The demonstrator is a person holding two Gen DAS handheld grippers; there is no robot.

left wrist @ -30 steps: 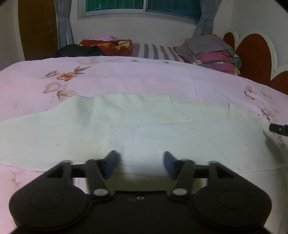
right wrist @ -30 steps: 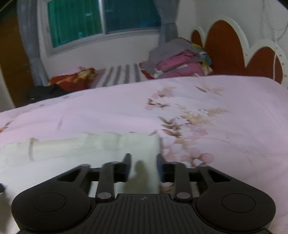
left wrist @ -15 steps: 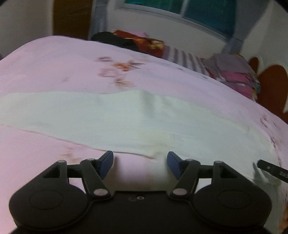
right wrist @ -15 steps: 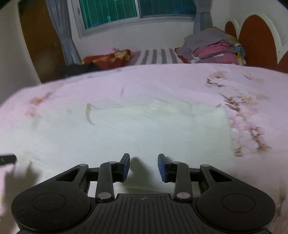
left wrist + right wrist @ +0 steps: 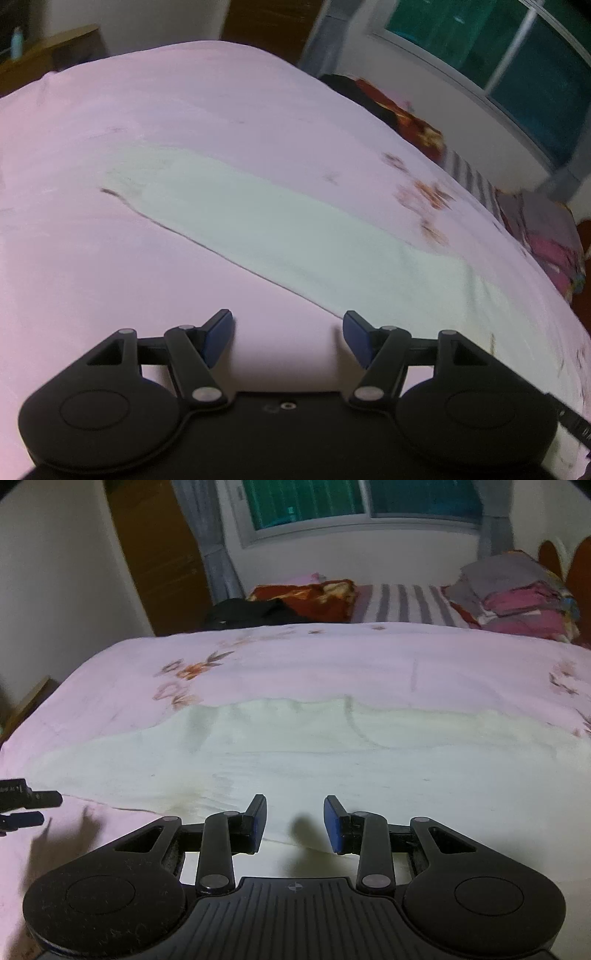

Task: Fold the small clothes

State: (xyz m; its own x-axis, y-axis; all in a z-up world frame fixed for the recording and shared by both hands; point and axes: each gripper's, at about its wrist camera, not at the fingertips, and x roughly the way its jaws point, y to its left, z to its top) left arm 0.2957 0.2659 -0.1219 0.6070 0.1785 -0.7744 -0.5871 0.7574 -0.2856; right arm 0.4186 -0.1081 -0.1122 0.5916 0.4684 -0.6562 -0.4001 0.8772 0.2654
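I see a cream knit garment (image 5: 295,746) lying flat on the bed, spread across the pink floral bedspread (image 5: 332,657). In the right wrist view it runs almost the full width of the frame, with its near edge just ahead of my right tool (image 5: 294,821). That tool's 2 blue-padded fingers (image 5: 258,821) stand partly apart with nothing between them; they hang above the garment's near hem and their shadow falls on the cloth.

In the left wrist view the frame is tilted and motion-blurred. My left tool (image 5: 288,338) is held wider apart than the right one and is also empty, over bare pink bedspread (image 5: 147,110) just short of the garment's (image 5: 295,229) edge. The garment runs diagonally across this view, from upper left to lower right.

The left tool's tip (image 5: 22,801) shows at the left edge of the right wrist view, just off the garment's end.

At the far side of the bed I note a stack of folded clothes (image 5: 524,605), a striped pillow (image 5: 402,603) and a dark red bundle (image 5: 306,594), below a window (image 5: 362,502).
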